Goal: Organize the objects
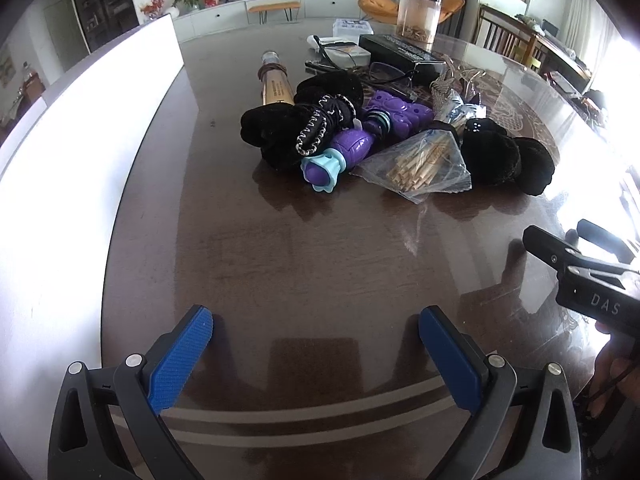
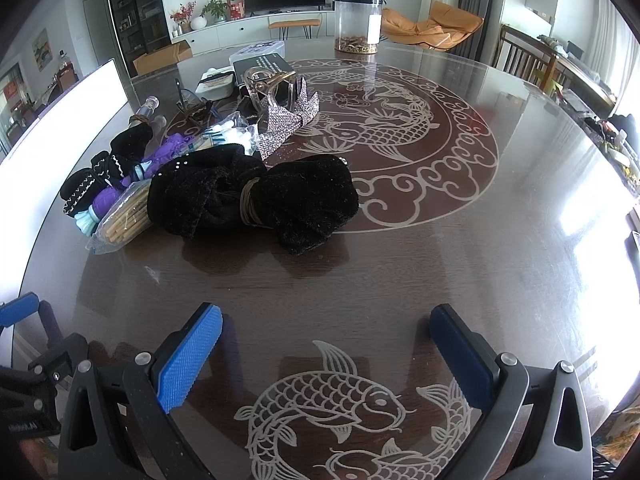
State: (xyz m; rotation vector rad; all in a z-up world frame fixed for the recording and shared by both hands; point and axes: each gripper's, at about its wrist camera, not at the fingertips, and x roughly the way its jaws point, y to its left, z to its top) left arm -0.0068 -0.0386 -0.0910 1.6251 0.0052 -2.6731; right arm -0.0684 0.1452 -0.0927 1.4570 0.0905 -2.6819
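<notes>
A pile of small objects lies on the dark round table (image 1: 304, 264). It holds a black velvet bow (image 2: 256, 196), a second black bow with white stitching (image 1: 296, 128), a purple and light-blue toy (image 1: 344, 152), a clear bag of wooden sticks (image 1: 420, 160), a rhinestone hair clip (image 2: 284, 120) and a tube-shaped bottle (image 1: 274, 80). My left gripper (image 1: 316, 320) hangs open above the near table edge, well short of the pile. My right gripper (image 2: 326, 316) is open too, with bare table between its fingers. The right gripper's side (image 1: 592, 276) shows at the right of the left wrist view.
A bright white panel (image 1: 80, 152) stands along the table's left side. Behind the pile lie a black box (image 1: 400, 50), glasses (image 1: 390, 74) and a clear jar (image 2: 358, 24). Chairs (image 2: 524, 56) stand past the far right edge. Fish patterns (image 2: 340, 396) decorate the tabletop.
</notes>
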